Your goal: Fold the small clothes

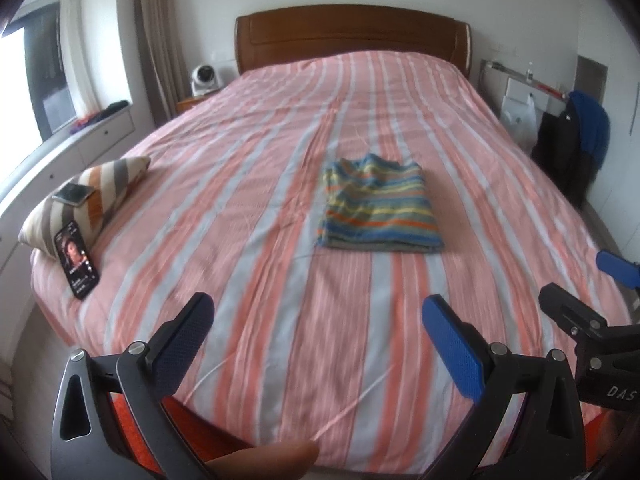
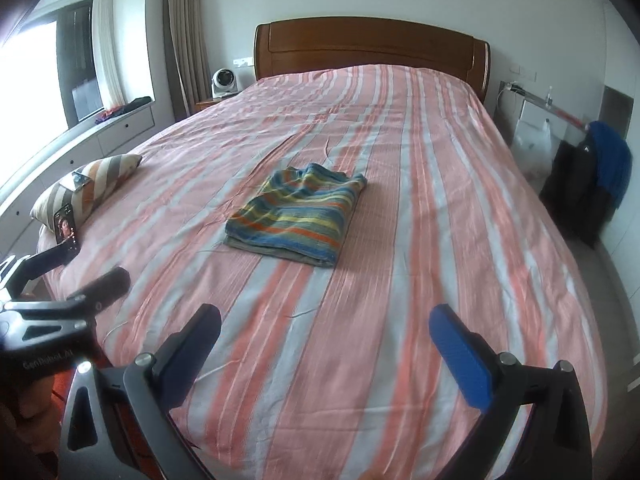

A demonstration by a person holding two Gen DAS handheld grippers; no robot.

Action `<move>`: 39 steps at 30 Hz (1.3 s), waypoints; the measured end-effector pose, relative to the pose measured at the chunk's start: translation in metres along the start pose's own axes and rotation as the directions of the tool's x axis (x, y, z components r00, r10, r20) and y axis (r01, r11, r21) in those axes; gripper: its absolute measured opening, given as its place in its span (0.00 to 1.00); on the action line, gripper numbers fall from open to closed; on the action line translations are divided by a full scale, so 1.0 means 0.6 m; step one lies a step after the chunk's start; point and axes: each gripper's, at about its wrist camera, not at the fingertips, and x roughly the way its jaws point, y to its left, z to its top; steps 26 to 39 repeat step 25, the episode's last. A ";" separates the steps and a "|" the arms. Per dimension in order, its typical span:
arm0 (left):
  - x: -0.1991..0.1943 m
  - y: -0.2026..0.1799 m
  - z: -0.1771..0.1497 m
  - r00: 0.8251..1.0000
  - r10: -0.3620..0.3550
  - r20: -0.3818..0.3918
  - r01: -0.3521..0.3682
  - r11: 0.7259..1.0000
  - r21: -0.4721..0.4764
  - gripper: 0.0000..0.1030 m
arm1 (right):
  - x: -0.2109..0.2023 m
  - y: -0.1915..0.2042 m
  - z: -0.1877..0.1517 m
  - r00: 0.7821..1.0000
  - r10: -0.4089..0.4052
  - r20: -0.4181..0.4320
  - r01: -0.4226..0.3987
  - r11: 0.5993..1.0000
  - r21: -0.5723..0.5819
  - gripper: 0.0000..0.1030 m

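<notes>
A small striped garment, blue, yellow and orange, lies folded into a rectangle on the middle of the bed; it also shows in the right wrist view. My left gripper is open and empty, held above the foot of the bed, well short of the garment. My right gripper is open and empty too, beside the left one. The right gripper shows at the right edge of the left wrist view, and the left gripper at the left edge of the right wrist view.
A striped pillow lies at the bed's left edge with one phone on it and another phone leaning against it. A wooden headboard stands at the far end. Dark and blue clothes hang at the right. Drawers line the left wall.
</notes>
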 end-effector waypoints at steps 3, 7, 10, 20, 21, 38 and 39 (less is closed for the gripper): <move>-0.005 -0.008 -0.002 0.999 0.042 0.018 -0.043 0.999 0.025 1.00 | -0.003 0.006 0.002 1.000 -0.013 0.006 0.014 1.000 -0.020 0.99; -0.001 -0.006 -0.002 0.999 0.042 0.005 -0.042 0.999 0.014 1.00 | 0.000 0.012 0.003 1.000 -0.023 0.003 0.023 0.999 -0.031 0.99; -0.001 -0.006 -0.003 0.999 0.048 0.006 -0.048 0.999 0.015 1.00 | 0.004 0.014 0.001 1.000 -0.025 -0.005 0.025 0.999 -0.037 0.99; -0.002 -0.005 -0.003 1.000 0.028 0.006 -0.028 1.000 0.006 1.00 | 0.000 0.007 0.003 0.999 -0.036 0.004 0.036 0.999 -0.013 0.99; -0.003 -0.004 -0.003 1.000 0.020 0.009 -0.020 1.000 0.003 1.00 | 0.000 0.006 0.004 0.999 -0.034 0.004 0.034 0.999 -0.012 0.99; -0.011 -0.007 -0.001 0.998 0.038 0.047 -0.039 0.999 0.017 1.00 | 0.000 0.004 0.004 1.000 -0.030 0.002 0.030 1.000 -0.008 0.99; -0.011 -0.007 -0.001 0.998 0.038 0.047 -0.039 0.999 0.017 1.00 | 0.000 0.004 0.004 1.000 -0.030 0.002 0.030 1.000 -0.008 0.99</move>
